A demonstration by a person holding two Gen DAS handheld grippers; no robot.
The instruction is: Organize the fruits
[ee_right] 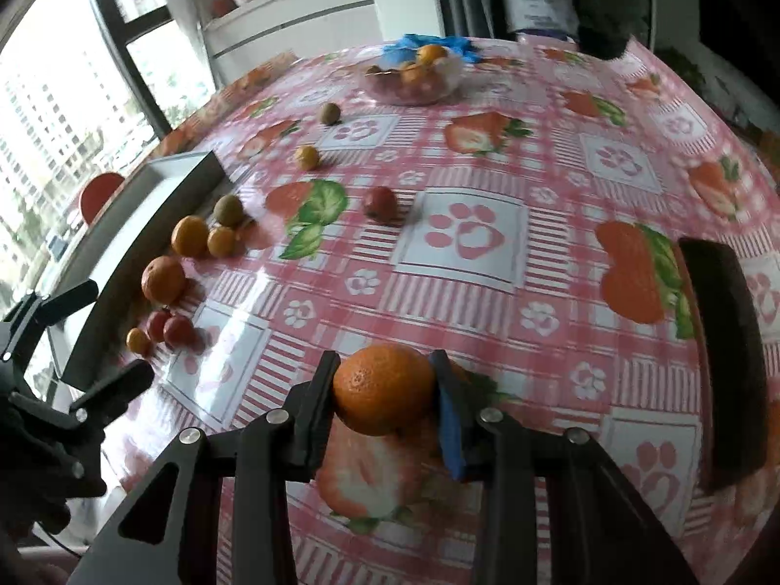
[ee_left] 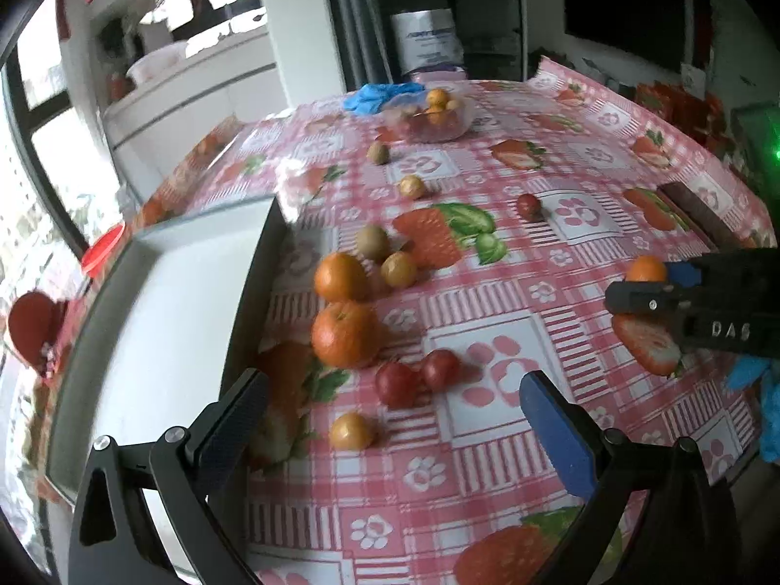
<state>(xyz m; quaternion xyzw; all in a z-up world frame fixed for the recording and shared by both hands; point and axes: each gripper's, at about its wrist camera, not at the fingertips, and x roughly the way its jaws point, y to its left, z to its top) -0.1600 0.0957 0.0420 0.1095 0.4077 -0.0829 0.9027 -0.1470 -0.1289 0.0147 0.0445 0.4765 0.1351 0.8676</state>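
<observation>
My right gripper (ee_right: 385,390) is shut on an orange (ee_right: 382,390) and holds it just above the tablecloth; it also shows in the left wrist view (ee_left: 643,287) at the right. My left gripper (ee_left: 395,399) is open and empty, low over two red fruits (ee_left: 417,375) and a small yellow fruit (ee_left: 350,431). Two oranges (ee_left: 343,307), a kiwi (ee_left: 373,242) and another yellow fruit (ee_left: 399,269) lie beside a white tray (ee_left: 161,302). More loose fruits lie farther back. A clear bowl of fruit (ee_left: 434,119) stands at the far side.
The table has a pink checked cloth (ee_right: 463,239) with strawberry prints. A dark tray (ee_right: 726,351) lies at the right edge. A blue glove (ee_left: 375,95) lies behind the bowl. A window and white counter stand to the left.
</observation>
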